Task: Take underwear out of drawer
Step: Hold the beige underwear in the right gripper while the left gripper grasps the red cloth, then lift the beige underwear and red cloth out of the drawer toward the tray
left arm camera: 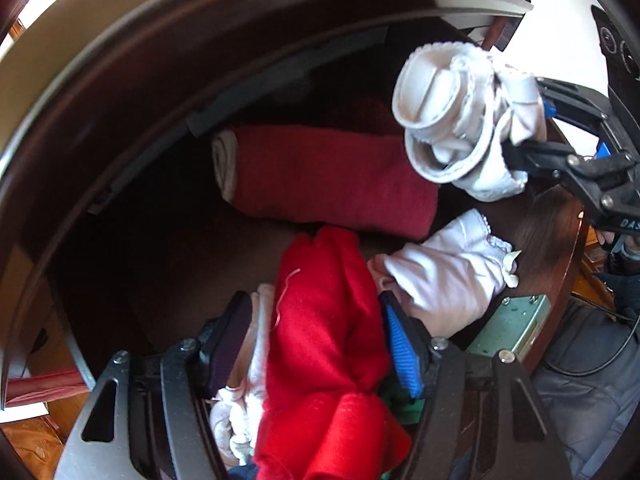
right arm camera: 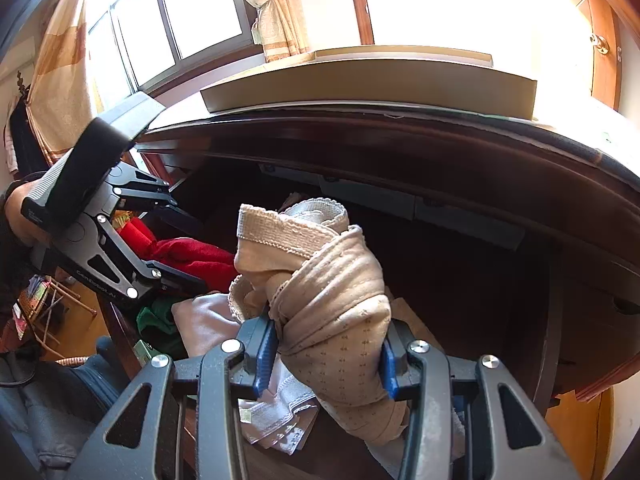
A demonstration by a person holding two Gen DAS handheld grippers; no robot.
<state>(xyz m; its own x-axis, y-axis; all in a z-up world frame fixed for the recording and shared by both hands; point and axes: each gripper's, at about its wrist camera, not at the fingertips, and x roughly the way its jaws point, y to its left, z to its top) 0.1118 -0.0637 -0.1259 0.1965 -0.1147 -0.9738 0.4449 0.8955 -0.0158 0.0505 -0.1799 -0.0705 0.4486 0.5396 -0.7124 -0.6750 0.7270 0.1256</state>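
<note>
The dark wooden drawer (left arm camera: pixel 172 264) stands pulled out with clothes in it. My right gripper (right arm camera: pixel 328 360) is shut on a rolled beige bundle of underwear (right arm camera: pixel 332 292), held up above the drawer. The left wrist view shows that bundle (left arm camera: pixel 448 120) at the upper right, in the right gripper (left arm camera: pixel 528 128). My left gripper (left arm camera: pixel 316 344) points steeply down into the drawer's near corner, its fingers standing apart on either side of a bright red cloth (left arm camera: pixel 324 320). A white piece of underwear (left arm camera: pixel 448 280) lies just right of its blue pad.
A folded dark red cloth (left arm camera: pixel 328 176) lies across the drawer's middle. Green fabric (right arm camera: pixel 156 320) sits under the red cloth. A metal lock plate (left arm camera: pixel 512 328) is on the drawer front. A flat cardboard box (right arm camera: pixel 360 84) rests on the cabinet top above.
</note>
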